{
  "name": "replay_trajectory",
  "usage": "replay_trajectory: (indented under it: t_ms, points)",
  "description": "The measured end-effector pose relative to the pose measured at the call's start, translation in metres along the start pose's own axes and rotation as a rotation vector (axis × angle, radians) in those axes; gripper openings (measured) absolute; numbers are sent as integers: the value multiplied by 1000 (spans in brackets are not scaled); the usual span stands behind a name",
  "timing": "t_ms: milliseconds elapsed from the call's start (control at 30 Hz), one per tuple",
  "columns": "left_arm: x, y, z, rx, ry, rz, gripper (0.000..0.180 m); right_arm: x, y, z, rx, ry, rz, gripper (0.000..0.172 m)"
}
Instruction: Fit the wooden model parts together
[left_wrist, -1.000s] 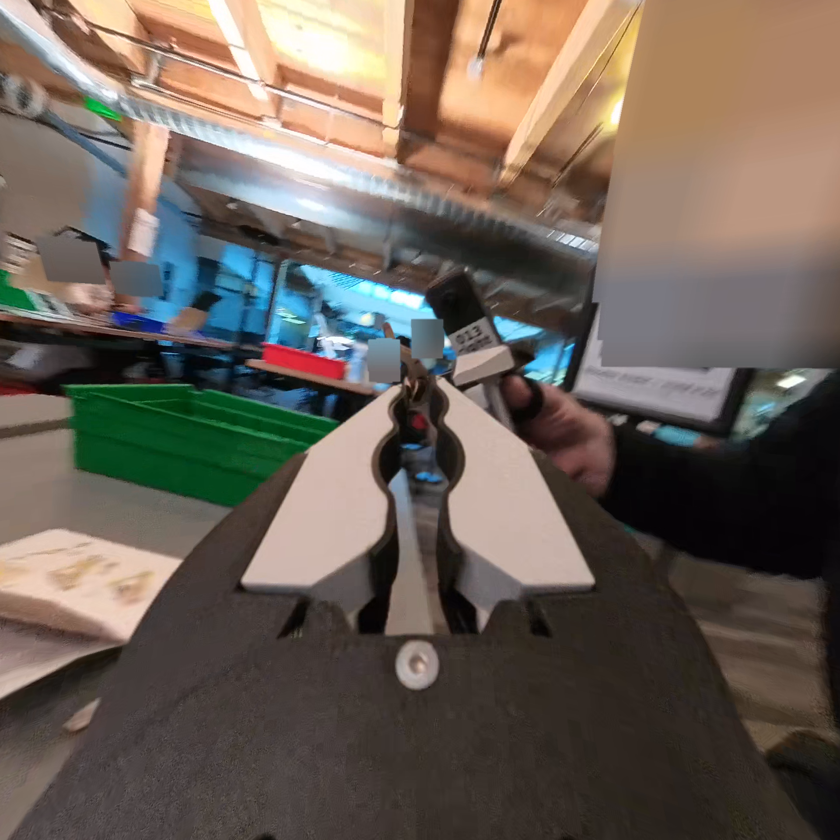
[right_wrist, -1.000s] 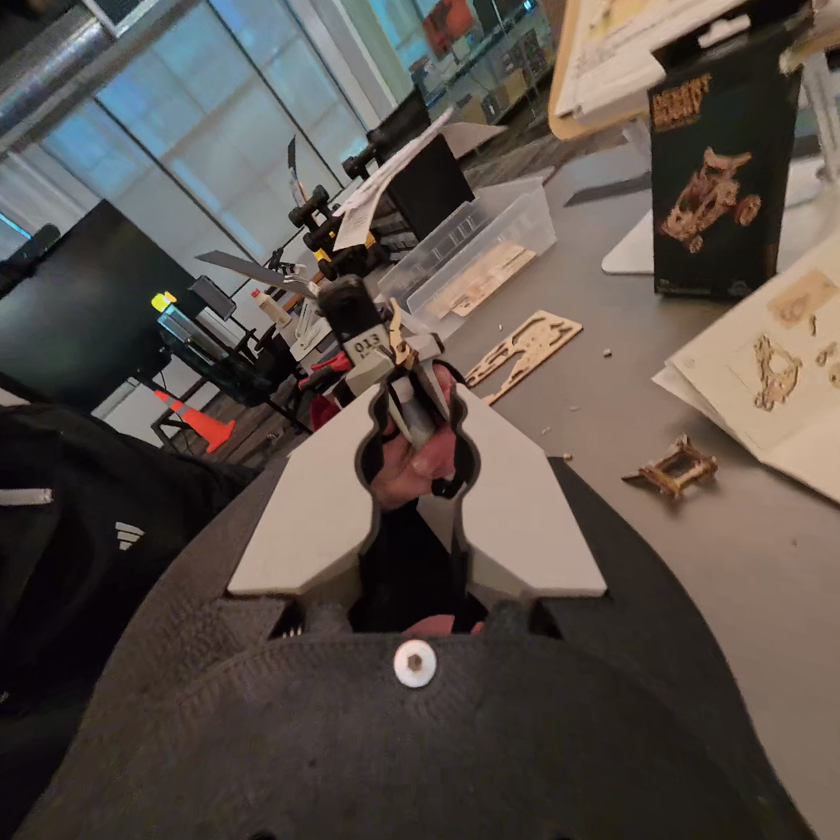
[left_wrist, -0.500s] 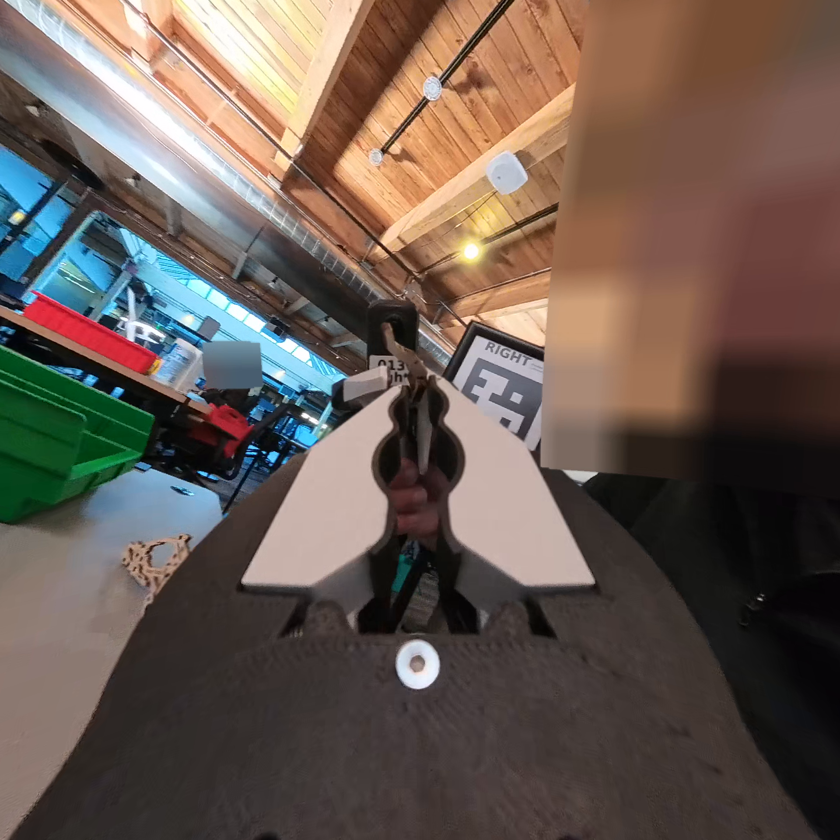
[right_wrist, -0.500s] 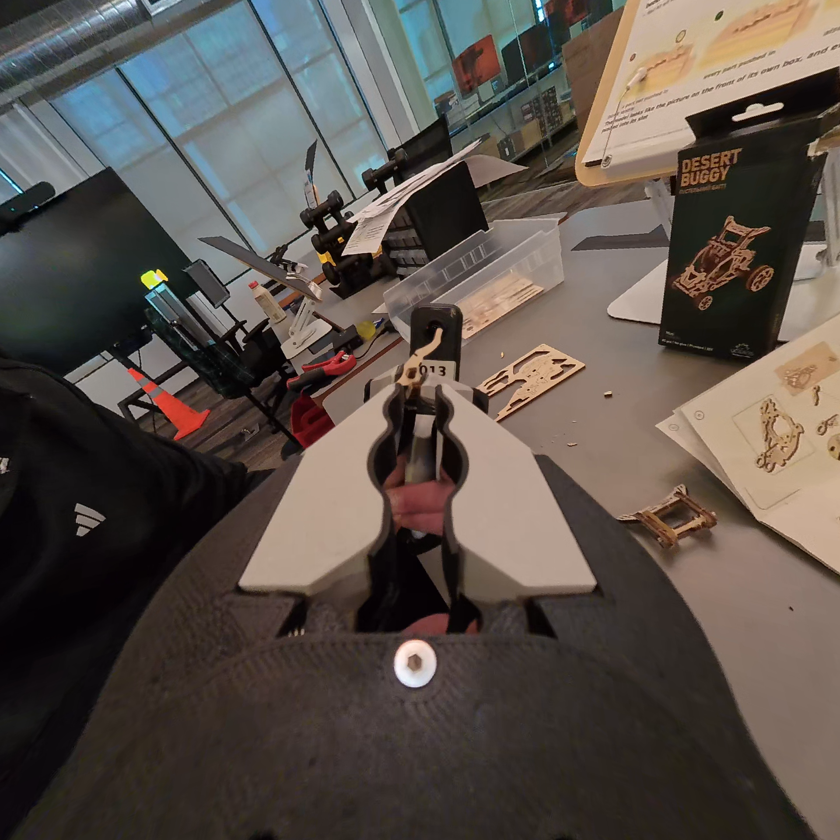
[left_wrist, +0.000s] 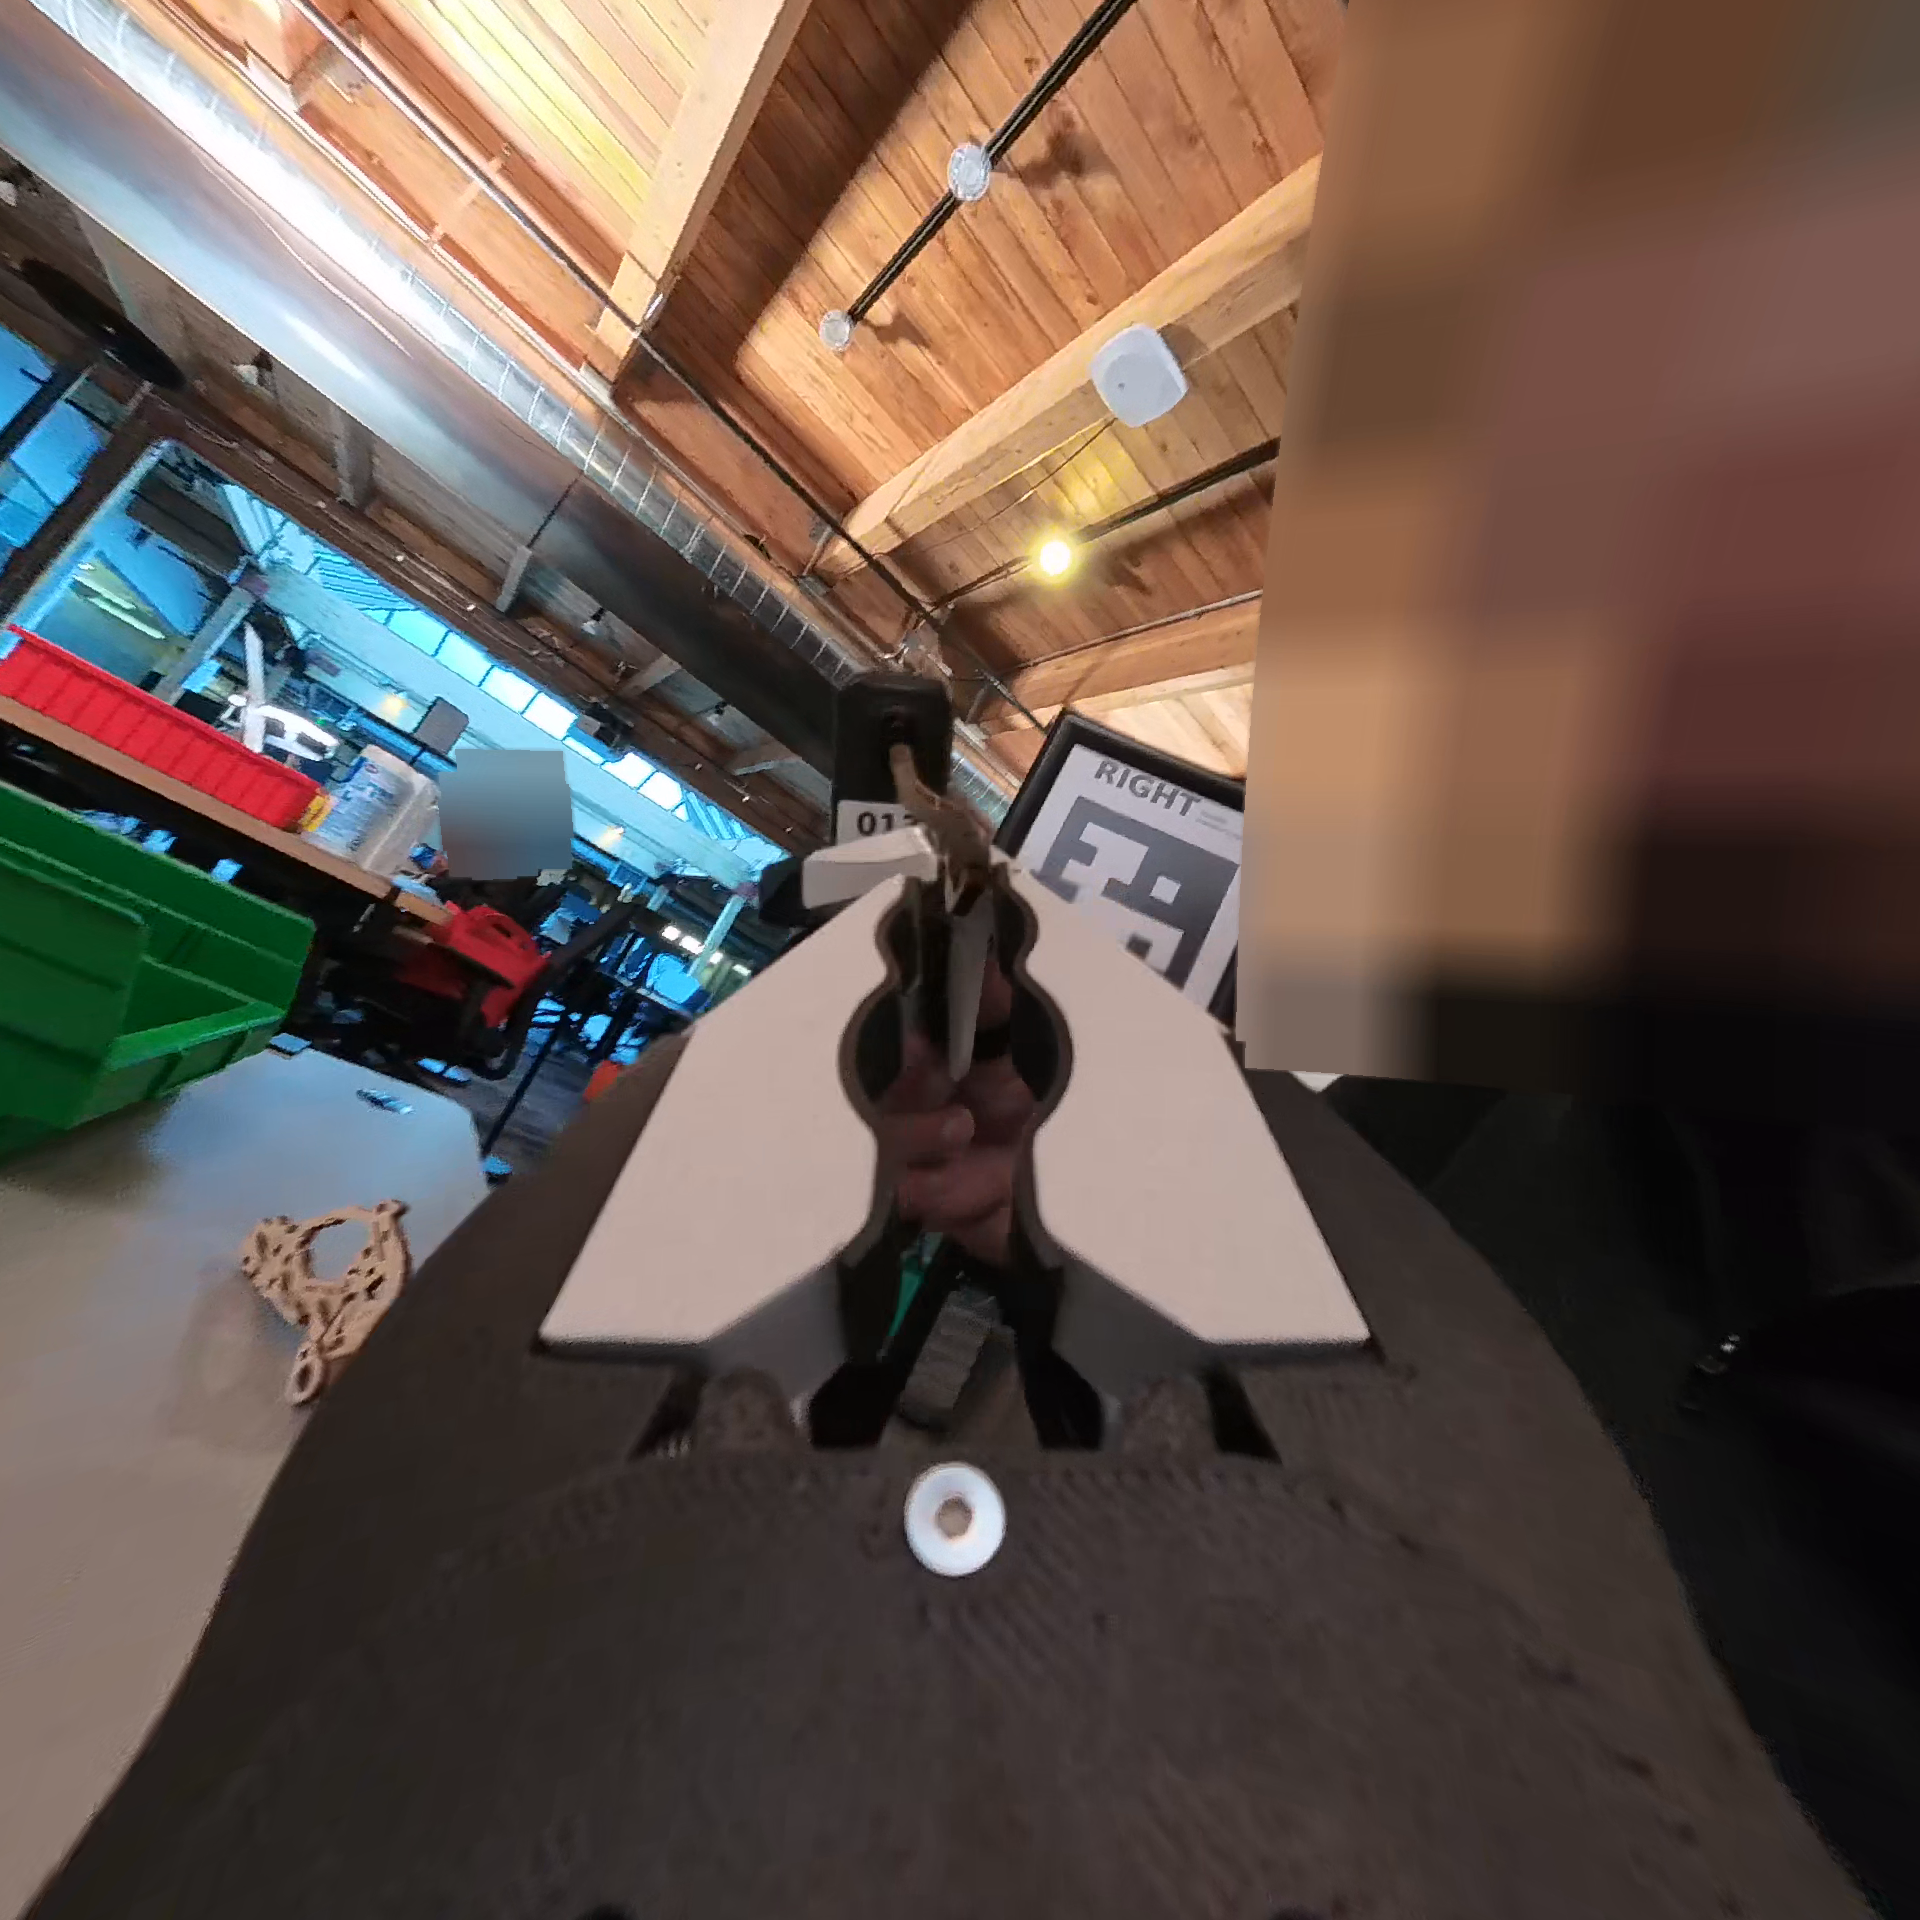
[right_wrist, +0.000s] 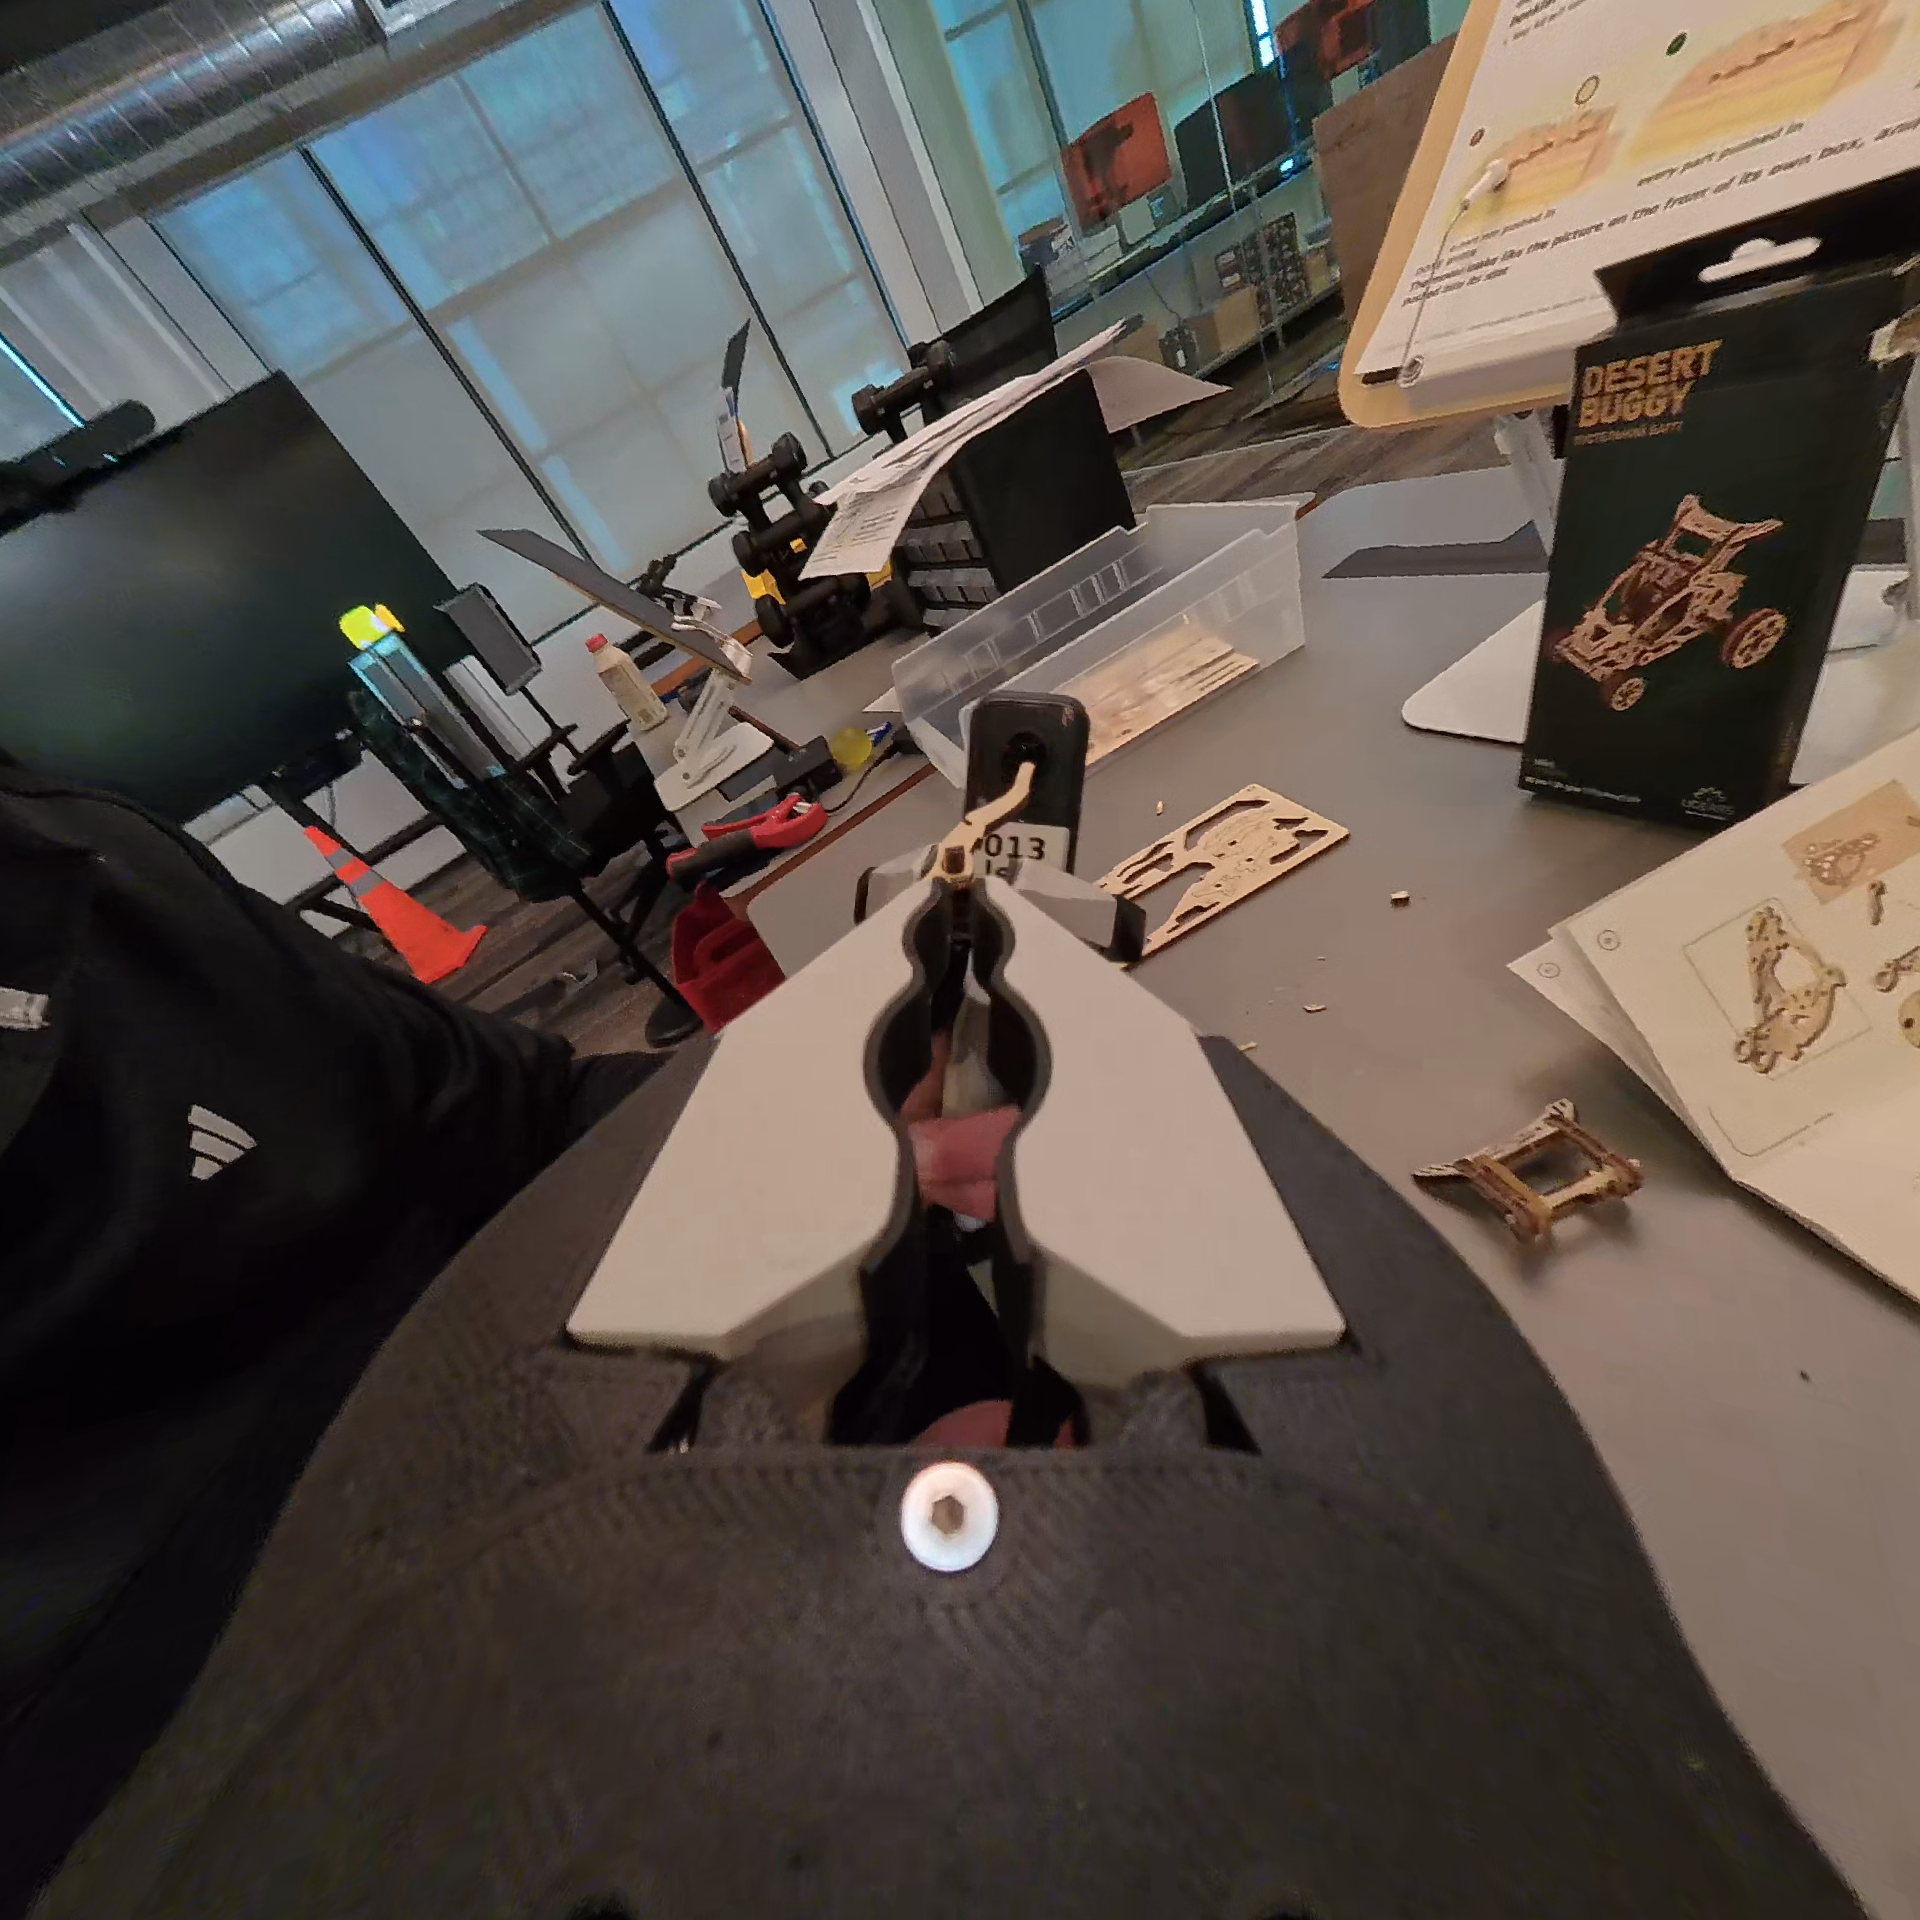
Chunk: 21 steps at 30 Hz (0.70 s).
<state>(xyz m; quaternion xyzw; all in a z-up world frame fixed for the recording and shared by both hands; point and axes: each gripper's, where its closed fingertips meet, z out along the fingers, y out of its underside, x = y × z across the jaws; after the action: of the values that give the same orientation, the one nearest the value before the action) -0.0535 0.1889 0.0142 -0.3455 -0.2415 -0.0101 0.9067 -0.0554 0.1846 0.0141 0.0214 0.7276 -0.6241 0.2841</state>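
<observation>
Grey tabletop (right_wrist: 1558, 831) fills the right wrist view, under big windows. On it lie instruction sheets (right_wrist: 1766, 1018), a punched-out wooden sheet (right_wrist: 1226, 862) and a small wooden frame (right_wrist: 1538, 1169), already assembled, I think. Much seems left to do. Both grippers meet tip to tip in the air. The right gripper (right_wrist: 956, 894) has its jaws closed on a thin curved wooden part (right_wrist: 992, 816). The left gripper (left_wrist: 951, 883) also has jaws almost closed on a small wooden piece (left_wrist: 935, 821); the joint between them is too small to judge.
</observation>
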Motion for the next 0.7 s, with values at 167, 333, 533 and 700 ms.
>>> replay_trajectory:
  t_ms: [167,333,533,700]
  points:
    - [-10,6,-1,-44,-68,42,18,2,-1,-12,-29,116,-145,0]
    - [-17,13,-1,-95,-116,80,19,4,12,-27,-112,226,-265,0]
    - [-29,39,1,-286,-256,295,30,-2,35,-59,-125,261,-189,1]
    - [-38,62,1,-527,-369,660,40,-5,61,-100,-79,297,-49,0]
